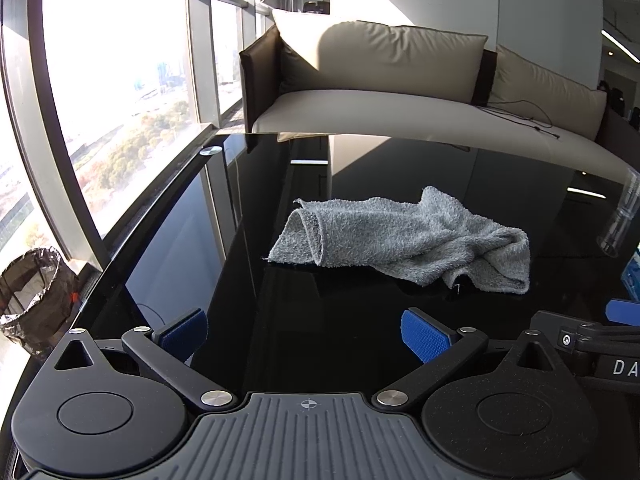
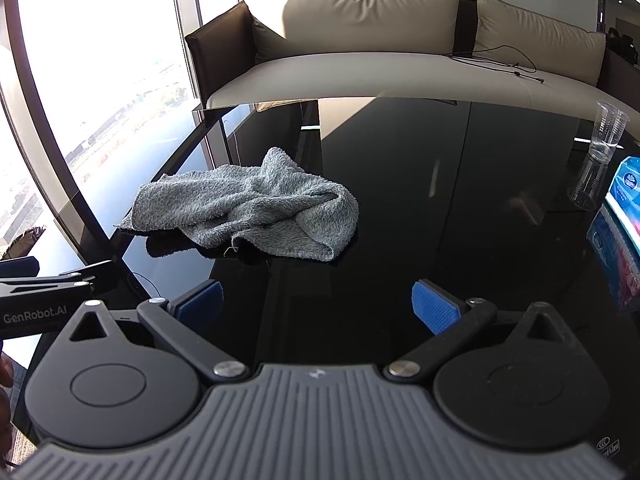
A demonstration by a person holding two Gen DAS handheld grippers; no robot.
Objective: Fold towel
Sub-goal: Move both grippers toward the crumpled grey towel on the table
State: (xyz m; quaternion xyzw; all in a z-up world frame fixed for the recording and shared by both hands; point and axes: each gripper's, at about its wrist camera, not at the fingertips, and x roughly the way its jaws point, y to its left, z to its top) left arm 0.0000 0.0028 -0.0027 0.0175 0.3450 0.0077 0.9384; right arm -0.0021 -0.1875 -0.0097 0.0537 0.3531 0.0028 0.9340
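Both the left gripper and right gripper gape wide, empty (nothing held), near the limp, light towel; I'd pinch its left corners.

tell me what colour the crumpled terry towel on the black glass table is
Grey, plain, no pattern: the crumpled terry towel shows best in the right wrist view.

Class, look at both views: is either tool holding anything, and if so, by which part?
Nothing is held. The left tool and right tool are both open and empty; the towel lies crumpled on the table.
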